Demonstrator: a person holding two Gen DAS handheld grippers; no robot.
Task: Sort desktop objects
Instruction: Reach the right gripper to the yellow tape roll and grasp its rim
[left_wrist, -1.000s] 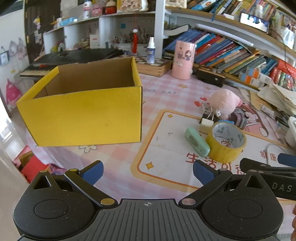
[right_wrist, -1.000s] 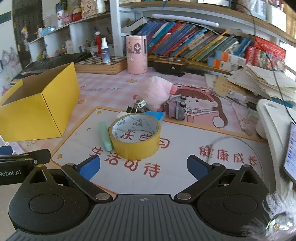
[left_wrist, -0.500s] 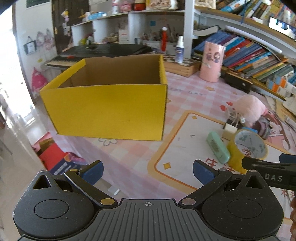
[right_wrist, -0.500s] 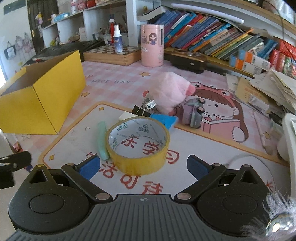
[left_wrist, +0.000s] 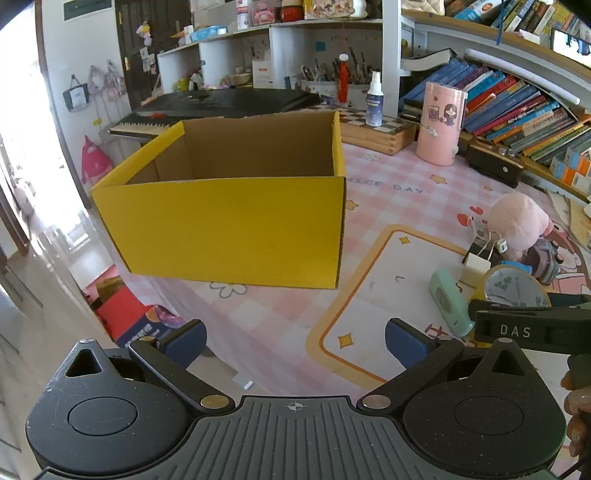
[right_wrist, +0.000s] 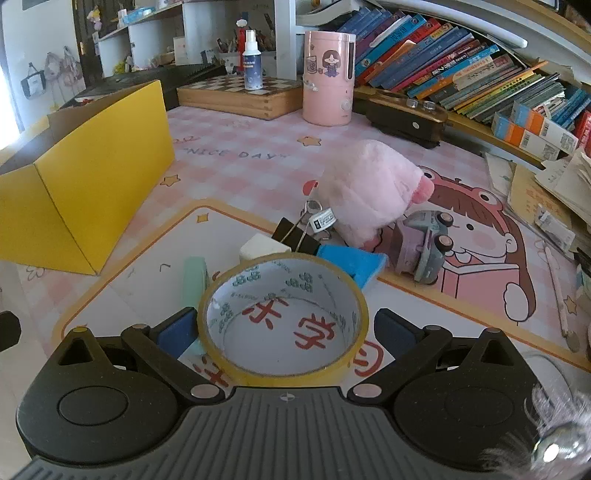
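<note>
Yellow cardboard box (left_wrist: 236, 229), open-topped and empty as far as visible, fills the centre-left of the left wrist view and the left edge of the right wrist view; judged to be the receptacle for sorting, set apart from the clutter so that items can be dropped in from above. Pink checked desk mat (left_wrist: 388, 184) under everything. Pink plush toy (right_wrist: 369, 195) at centre of the right wrist view, leaning against a toy car (right_wrist: 424, 247) tipped on its side just to its right. Yellow tape roll (right_wrist: 284, 317) in the lower centre of the right wrist view, lying flat with the hole upward, seated between the spread tongs of the right gripper (right_wrist: 284, 328); blue pads flank the roll on both sides, contact not confirmed, so no pinch yet. Placement judged as pre-grasp alignment: roll centred so that closure bears on opposite walls. Left gripper (left_wrist: 295, 341) in the lower part of the left wrist view, tongs spread wide, holding nothing, hovering over the mat edge in front of the box, probably parked clear. Mint-green case (left_wrist: 448, 299) just beside the roll on its left. Blue flat object (right_wrist: 351, 262), white block (right_wrist: 258, 249) and black binder clip (right_wrist: 295, 236) clustered behind the roll, close together.
</note>
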